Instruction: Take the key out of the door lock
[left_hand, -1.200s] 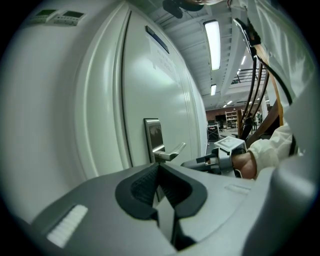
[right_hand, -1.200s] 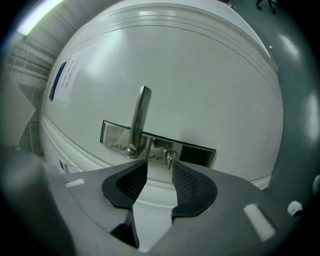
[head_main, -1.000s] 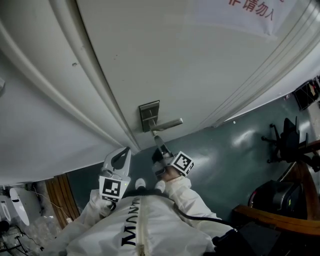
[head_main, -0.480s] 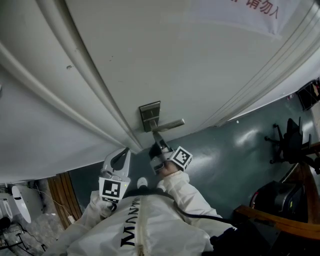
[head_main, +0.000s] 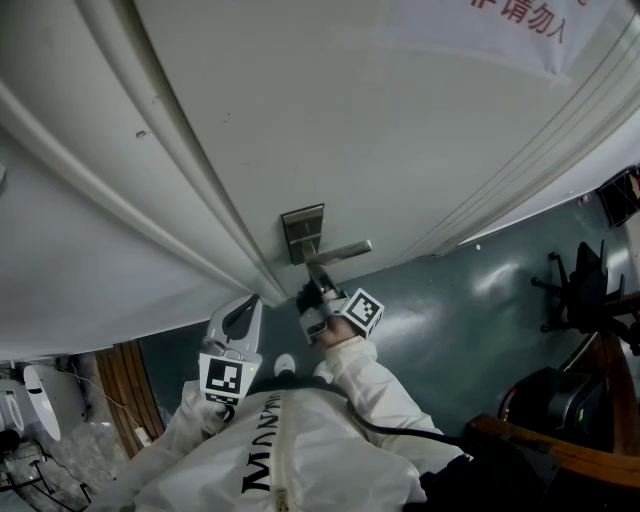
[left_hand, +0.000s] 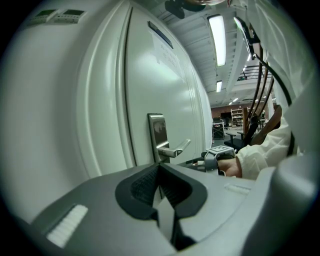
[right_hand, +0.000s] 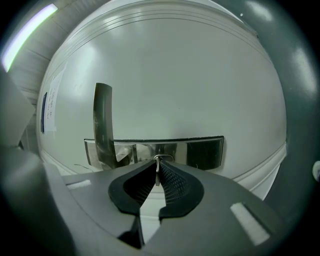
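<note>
A chrome lock plate (head_main: 302, 233) with a lever handle (head_main: 342, 250) sits on the white door (head_main: 330, 120). My right gripper (head_main: 313, 274) reaches up to the plate just under the handle. In the right gripper view a thin metal key (right_hand: 158, 169) sticks out of the lock plate (right_hand: 200, 152), and the right gripper (right_hand: 158, 176) has just been closing and now pinches the key between its pads. My left gripper (head_main: 243, 312) hangs lower left, shut and empty, away from the door. The left gripper view shows the left gripper (left_hand: 160, 175), the lock plate (left_hand: 157, 131) and the handle (left_hand: 176, 149).
The door frame mouldings (head_main: 150, 190) run to the left of the lock. A grey-green floor (head_main: 450, 310) lies to the right, with an office chair (head_main: 575, 285) and dark equipment (head_main: 550, 400). A paper notice (head_main: 500, 25) hangs on the door.
The right gripper has moved a little closer to the lock plate, rolled slightly and closed its jaws on the key. The left gripper has stayed where it was.
</note>
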